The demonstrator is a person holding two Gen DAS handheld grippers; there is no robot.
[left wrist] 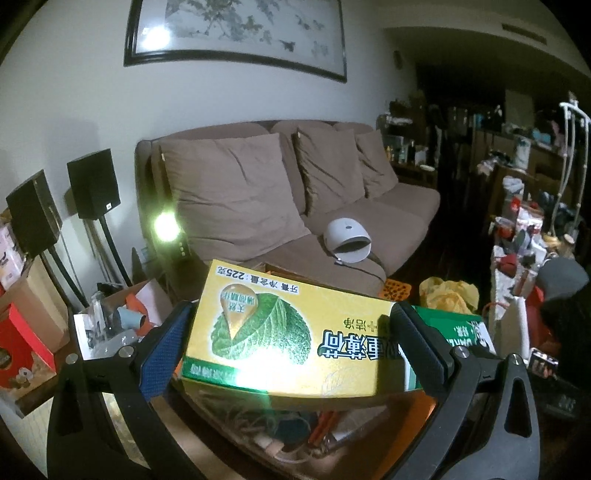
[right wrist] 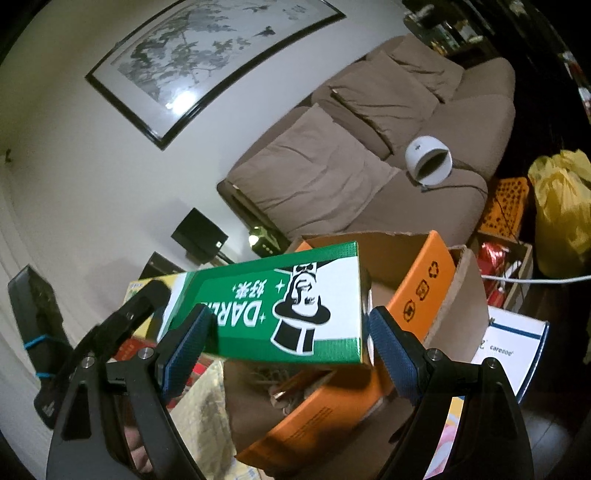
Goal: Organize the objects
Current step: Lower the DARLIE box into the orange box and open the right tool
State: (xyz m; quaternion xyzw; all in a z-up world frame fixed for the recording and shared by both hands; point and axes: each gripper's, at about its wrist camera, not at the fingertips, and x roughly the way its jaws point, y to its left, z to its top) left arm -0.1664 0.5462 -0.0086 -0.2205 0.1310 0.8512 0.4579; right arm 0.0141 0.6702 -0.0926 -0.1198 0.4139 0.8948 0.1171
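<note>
Boxes ride above the orange carton (right wrist: 424, 291): your left claw (left wrist: 291, 345) clamps the yellow box (left wrist: 284, 332), your right claw (right wrist: 288, 349) the green box (right wrist: 280, 306). Both grips sit off-centre, so either box could pivot and miss.

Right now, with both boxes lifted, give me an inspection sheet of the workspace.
Surface: hidden under boxes.
Job's things: yellow box; green box; open cardboard box beneath them.
Clutter: yellow bag, orange crate, speakers.
Grippers: left gripper clamps the yellow box; right gripper brackets the green box, grip unclear.
Cables: white cable.
Surroundings: sofa, framed painting, white device.
</note>
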